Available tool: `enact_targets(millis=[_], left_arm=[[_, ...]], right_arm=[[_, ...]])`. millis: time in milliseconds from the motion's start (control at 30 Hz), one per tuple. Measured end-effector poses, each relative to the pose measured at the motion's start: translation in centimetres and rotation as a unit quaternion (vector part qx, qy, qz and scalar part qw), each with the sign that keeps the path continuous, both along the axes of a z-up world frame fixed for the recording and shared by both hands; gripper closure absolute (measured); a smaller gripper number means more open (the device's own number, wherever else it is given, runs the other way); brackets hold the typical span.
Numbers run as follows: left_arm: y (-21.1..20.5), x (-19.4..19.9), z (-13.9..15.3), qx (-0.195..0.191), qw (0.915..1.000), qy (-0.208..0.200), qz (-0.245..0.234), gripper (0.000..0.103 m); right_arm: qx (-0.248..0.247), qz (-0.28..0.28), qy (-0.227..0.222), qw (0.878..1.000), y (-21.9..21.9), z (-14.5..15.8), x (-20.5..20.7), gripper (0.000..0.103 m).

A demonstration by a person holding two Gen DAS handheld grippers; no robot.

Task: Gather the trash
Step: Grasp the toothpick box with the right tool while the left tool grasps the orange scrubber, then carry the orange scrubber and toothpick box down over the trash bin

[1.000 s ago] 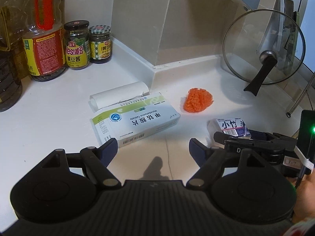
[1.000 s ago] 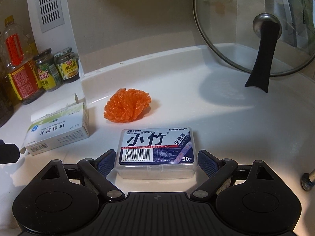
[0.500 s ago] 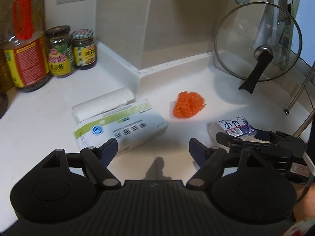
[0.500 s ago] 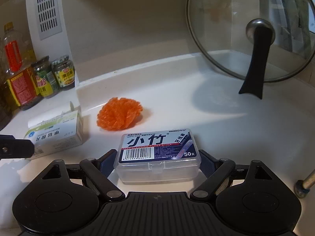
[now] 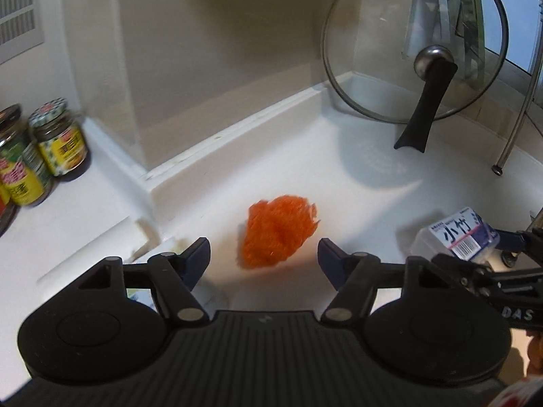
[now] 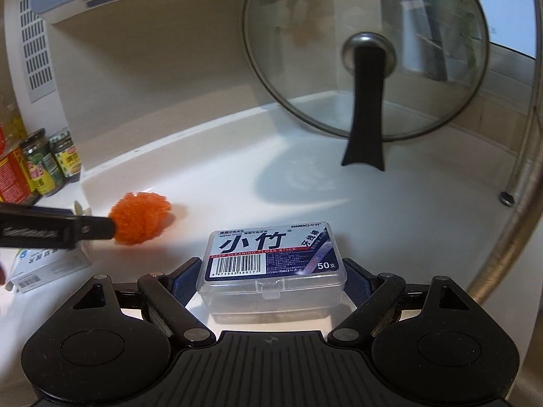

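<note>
An orange mesh ball (image 5: 278, 230) lies on the white counter, just ahead of and between the fingers of my open left gripper (image 5: 264, 257); it also shows in the right wrist view (image 6: 141, 218). My right gripper (image 6: 271, 279) is shut on a clear plastic floss-stick box (image 6: 271, 264) with a dark label and holds it tilted, lifted off the counter. The box also shows in the left wrist view (image 5: 456, 234). A white and green medicine box (image 6: 40, 264) lies at the left, partly hidden by the left gripper.
A glass pot lid (image 6: 366, 54) with a black handle leans against the back wall. Sauce jars (image 5: 59, 142) stand at the left by the wall step. A metal rack leg (image 6: 509, 196) stands at the right. A white paper roll (image 5: 142, 237) lies by the medicine box.
My left gripper moved right and forward from the medicine box to the orange ball. My right gripper closed on the floss box and lifted it.
</note>
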State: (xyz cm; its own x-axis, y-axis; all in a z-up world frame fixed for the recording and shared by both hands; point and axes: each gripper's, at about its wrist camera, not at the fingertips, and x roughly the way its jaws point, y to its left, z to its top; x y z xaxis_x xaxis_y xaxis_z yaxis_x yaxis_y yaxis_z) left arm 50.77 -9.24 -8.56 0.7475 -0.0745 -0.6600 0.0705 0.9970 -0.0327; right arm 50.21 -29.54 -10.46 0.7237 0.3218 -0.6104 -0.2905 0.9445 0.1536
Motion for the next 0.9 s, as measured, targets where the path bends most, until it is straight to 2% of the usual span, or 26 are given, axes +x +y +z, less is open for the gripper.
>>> enact_targets(millis=[100,200,367,467,633,900], left_arm=[[-0.5,1.6,-0.6,0.003,0.9999,0.004,-0.011,0.037],[-1.1,2.8,-1.3,0.016,0.9997,0.010,-0.018,0.045],[-1.4,3.2,-1.7,0.025,0.9993,0.015,-0.024,0.066],[-1.6,2.7,-1.4,0.025,0.9992,0.014,-0.027,0.075],[-1.9,0.8,-0.5,0.016,0.9992,0.010,-0.035,0.077],[-1.5,-4.3,1.2,-0.013,0.9993,0.005,-0.035,0.077]], right_arm=[[0.003,-0.007,0.006,1.000,-0.7,-0.3,0.0,0.017],[0.006,-0.011,0.011,1.000,-1.2,-0.5,-0.1,0.017],[0.006,-0.013,0.012,1.000,-1.6,-0.7,-0.2,0.017],[0.006,-0.014,0.011,1.000,-1.7,-0.6,-0.3,0.017],[0.008,-0.009,0.006,1.000,-1.3,0.1,-1.1,0.017],[0.008,-0.007,-0.002,1.000,-0.6,1.5,-4.3,0.017]])
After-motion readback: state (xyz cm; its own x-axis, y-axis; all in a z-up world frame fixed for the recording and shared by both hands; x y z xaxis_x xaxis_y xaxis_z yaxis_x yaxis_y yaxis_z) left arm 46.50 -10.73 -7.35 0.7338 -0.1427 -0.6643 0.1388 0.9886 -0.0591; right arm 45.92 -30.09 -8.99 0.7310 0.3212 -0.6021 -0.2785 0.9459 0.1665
